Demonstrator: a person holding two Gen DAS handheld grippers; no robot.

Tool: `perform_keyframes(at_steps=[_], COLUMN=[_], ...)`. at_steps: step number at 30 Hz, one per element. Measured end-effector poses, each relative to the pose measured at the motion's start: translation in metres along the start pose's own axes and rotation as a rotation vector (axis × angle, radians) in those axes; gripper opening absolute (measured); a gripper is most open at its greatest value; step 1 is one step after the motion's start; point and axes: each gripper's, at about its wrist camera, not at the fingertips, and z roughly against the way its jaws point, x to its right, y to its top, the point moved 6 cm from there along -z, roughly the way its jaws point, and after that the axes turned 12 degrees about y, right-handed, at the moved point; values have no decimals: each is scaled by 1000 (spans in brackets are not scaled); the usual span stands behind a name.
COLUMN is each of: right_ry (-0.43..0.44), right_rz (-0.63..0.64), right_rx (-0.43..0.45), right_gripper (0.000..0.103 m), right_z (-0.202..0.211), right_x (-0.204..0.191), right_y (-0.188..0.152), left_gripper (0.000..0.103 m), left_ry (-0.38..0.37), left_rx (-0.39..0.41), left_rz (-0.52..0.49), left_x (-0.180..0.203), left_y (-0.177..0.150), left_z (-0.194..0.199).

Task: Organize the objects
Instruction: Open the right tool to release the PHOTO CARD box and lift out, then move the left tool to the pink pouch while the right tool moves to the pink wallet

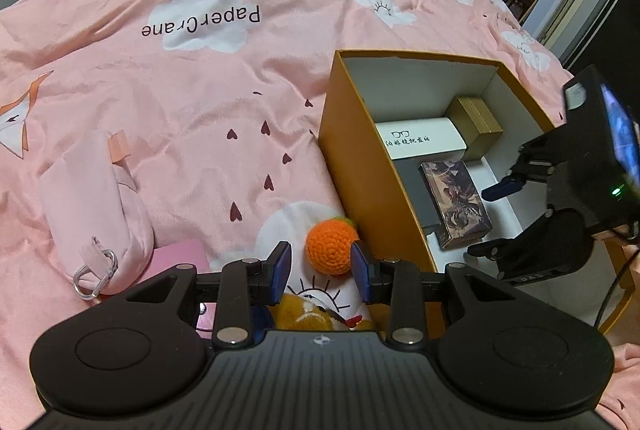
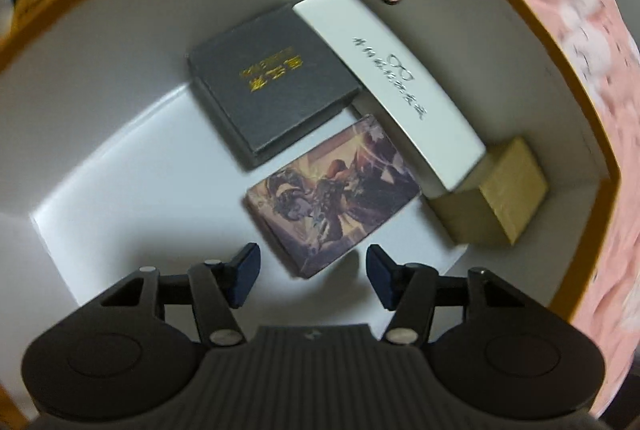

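The orange storage box (image 1: pixel 360 166) stood open-topped on the pink bedspread (image 1: pixel 192 98) and served as the landmark. On its white floor lay four items: an illustrated card box (image 2: pixel 332 198) nearest the right gripper, a dark grey box with gold lettering (image 2: pixel 272 86) just beyond it toward the far wall, a long white glasses case (image 2: pixel 392 86) along the wall with the round hole, and a gold box (image 2: pixel 496 194) in the corner at the end of that case. The right gripper (image 2: pixel 312 276) hung inside the box above the floor, its blue-padded jaws spread apart and empty, with the near end of the card box lying between and below them; in the left wrist view the same gripper (image 1: pixel 496 218) reached in over the box's right wall. Outside the box, just beside its left wall, an orange crocheted ball (image 1: pixel 331 248) rested on the bedspread between the parted, empty jaws of the left gripper (image 1: pixel 322 272); whether the pads touched it could not be told. A brown plush toy (image 1: pixel 308 314) lay beneath that gripper, and a pink pouch with a clear clip (image 1: pixel 96 206) lay farther left of the box.
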Motion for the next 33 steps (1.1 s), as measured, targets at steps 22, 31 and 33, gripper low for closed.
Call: perform_keyframes(at_steps=[22,31,33], right_ry=[-16,16,37], right_rz=[-29,-292,-343], right_rx=[33,441,551], right_gripper=[54,55,55], right_z=[-1,82,95], right_x=[12,-31,-48], right_y=[9,0,5], left_gripper=[40,40,40], left_ry=[-14,-7,12], left_rx=[39,133,144], left_rz=[3,71,82], left_x=[-7,-36,-43], left_y=[1,2,-2], left_z=[21,73,81])
